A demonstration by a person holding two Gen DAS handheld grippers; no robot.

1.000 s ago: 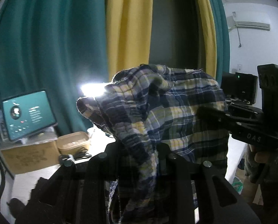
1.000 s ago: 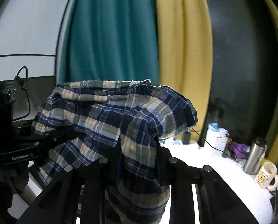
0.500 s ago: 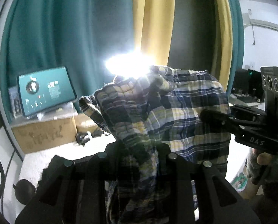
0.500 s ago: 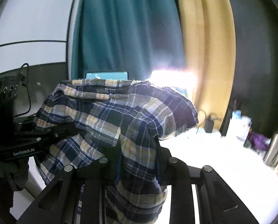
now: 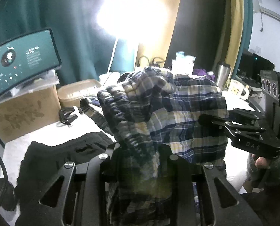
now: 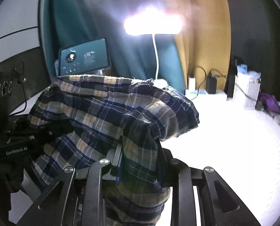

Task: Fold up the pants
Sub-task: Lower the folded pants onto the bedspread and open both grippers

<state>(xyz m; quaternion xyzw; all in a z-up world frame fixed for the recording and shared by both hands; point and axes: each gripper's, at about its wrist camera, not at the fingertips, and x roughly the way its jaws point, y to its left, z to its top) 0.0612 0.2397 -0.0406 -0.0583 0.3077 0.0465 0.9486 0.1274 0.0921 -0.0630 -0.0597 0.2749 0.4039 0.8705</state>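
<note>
Plaid pants bunched, hiding both jaws' tips.

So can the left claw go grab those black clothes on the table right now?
Probably not yet. The left claw is shut on the plaid pants, and the right claw grips them too. The black clothes lie uncovered just below, so the way looks free once the pants are set down.
</note>
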